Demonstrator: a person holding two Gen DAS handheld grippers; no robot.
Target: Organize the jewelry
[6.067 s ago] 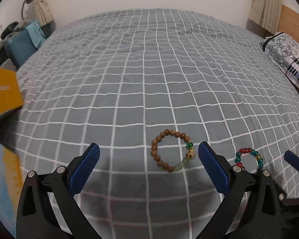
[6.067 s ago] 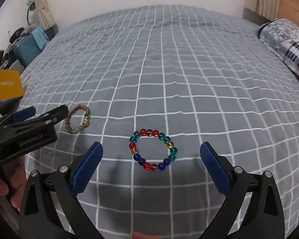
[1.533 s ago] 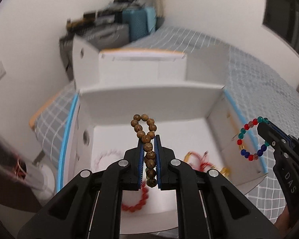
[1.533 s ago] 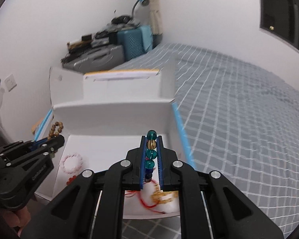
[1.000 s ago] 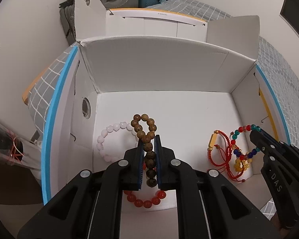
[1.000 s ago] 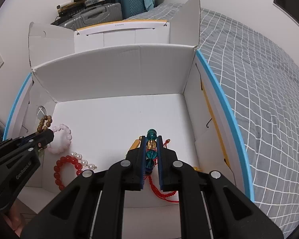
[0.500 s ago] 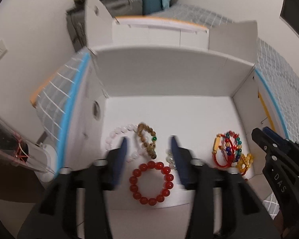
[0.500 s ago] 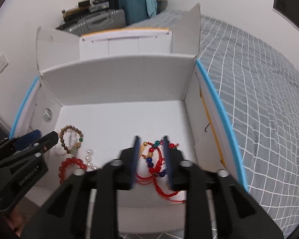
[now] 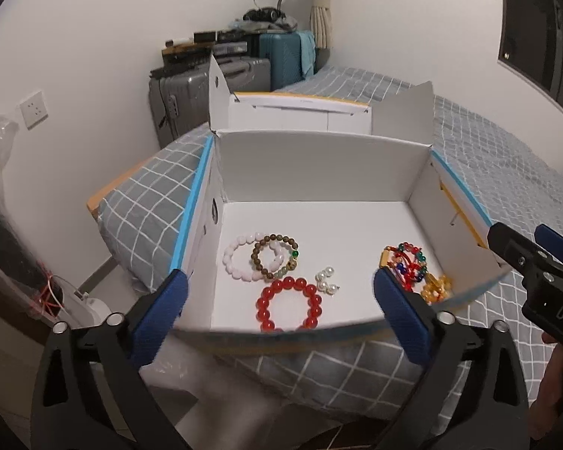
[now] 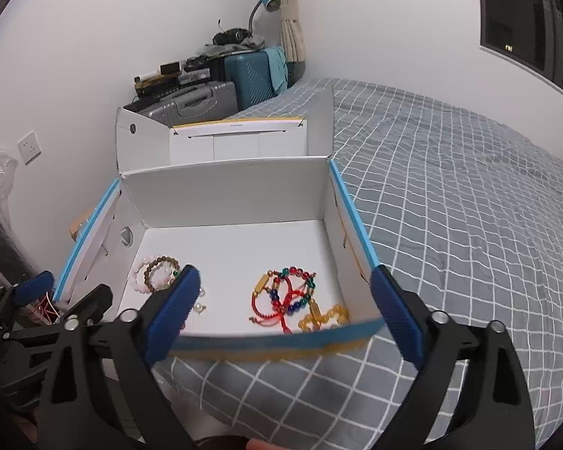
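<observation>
Both bracelets dropped into box (image 9: pixel 319 157), tongs opening.

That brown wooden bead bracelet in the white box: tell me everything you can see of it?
The wooden bead bracelet is a closed ring of round brown beads that look like wood, with a bright green bead and a few paler greenish ones on its right side. It lies flat on the floor of the white box, near the left wall, overlapping the pink bead bracelet. Nothing grips it.
</observation>
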